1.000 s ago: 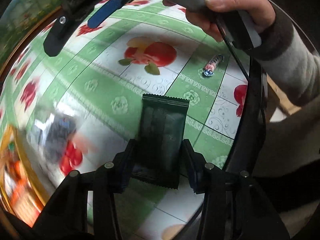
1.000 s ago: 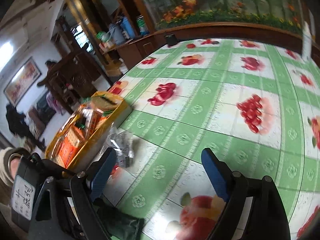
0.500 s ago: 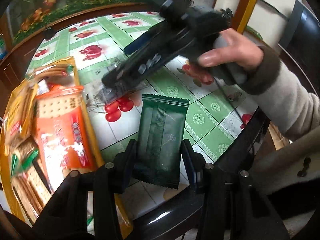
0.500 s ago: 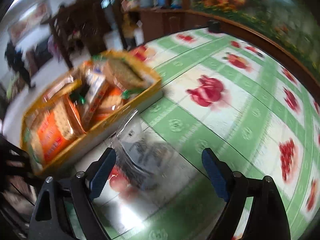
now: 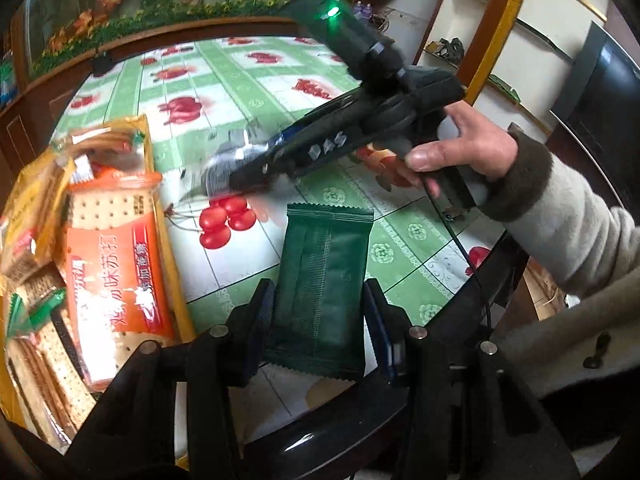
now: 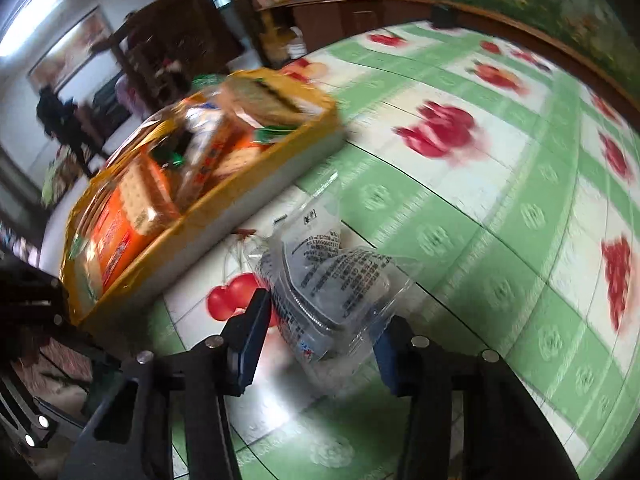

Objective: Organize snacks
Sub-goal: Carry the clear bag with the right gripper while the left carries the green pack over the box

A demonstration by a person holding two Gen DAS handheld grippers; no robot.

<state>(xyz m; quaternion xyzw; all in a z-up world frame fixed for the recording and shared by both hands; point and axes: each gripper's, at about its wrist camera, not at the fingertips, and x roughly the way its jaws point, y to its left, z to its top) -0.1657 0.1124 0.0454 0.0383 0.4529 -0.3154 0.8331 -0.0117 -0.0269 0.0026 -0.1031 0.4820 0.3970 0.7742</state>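
Note:
My left gripper (image 5: 320,320) is shut on a dark green snack packet (image 5: 324,272), held above the table just right of the yellow tray (image 5: 170,216). My right gripper (image 6: 320,336) is shut on a crinkled clear plastic packet with printed text (image 6: 332,280), low over the cloth beside the tray's long wall (image 6: 240,208). The left wrist view shows that right gripper (image 5: 240,176) from the side, held by a person's hand (image 5: 464,152), with the clear packet (image 5: 218,164) blurred at its tips.
The tray holds several cracker packets, among them an orange one (image 5: 112,264). A green and white cloth with fruit prints (image 6: 500,184) covers the round table, whose dark edge (image 5: 492,264) runs close at the right. A wooden cabinet (image 6: 360,12) stands behind.
My right gripper came down over the clear packet beside the tray and closed on it. My left gripper swung with the green packet toward the tray, then held still.

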